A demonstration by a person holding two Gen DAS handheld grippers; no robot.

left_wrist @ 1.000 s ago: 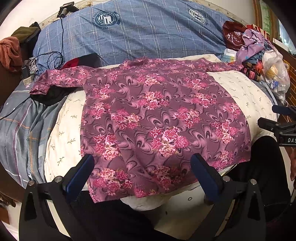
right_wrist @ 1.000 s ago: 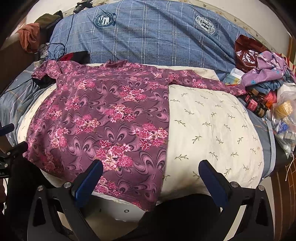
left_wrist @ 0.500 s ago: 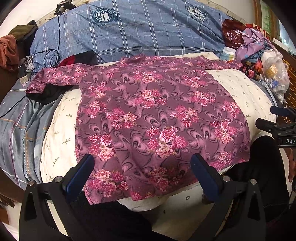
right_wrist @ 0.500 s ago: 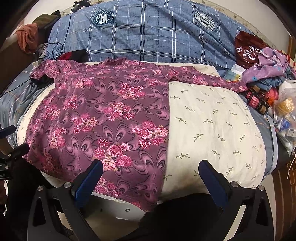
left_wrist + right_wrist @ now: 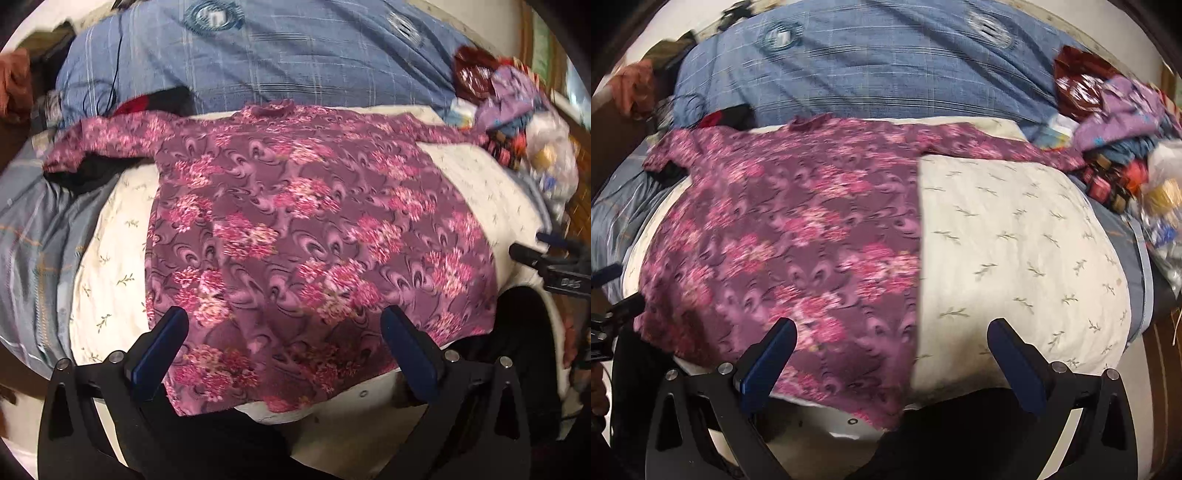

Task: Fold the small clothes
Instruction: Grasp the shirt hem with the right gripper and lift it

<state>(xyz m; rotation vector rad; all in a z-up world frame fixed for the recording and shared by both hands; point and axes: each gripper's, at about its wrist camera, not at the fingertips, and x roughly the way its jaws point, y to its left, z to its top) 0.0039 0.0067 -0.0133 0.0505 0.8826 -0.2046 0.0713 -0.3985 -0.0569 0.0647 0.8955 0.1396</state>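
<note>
Since a second ago both cameras have shifted, blurring the view, and the shirt [image 5: 295, 236] now sits slightly higher and more centred in the left view. The left hand-held gripper [image 5: 284, 349] and right hand-held gripper [image 5: 894, 360] both hang with jaws spread wide, gripping nothing, above the hem at 6 o'clock. The purple floral long-sleeved shirt lies flat, collar toward 12 o'clock, sleeves stretched to 9 and 3 o'clock, probably spread out ready for folding. Its thin fabric drapes smoothly over a cream pillow [image 5: 1015, 251] with a sprig print, on a bed with a blue checked blanket [image 5: 258, 62].
</note>
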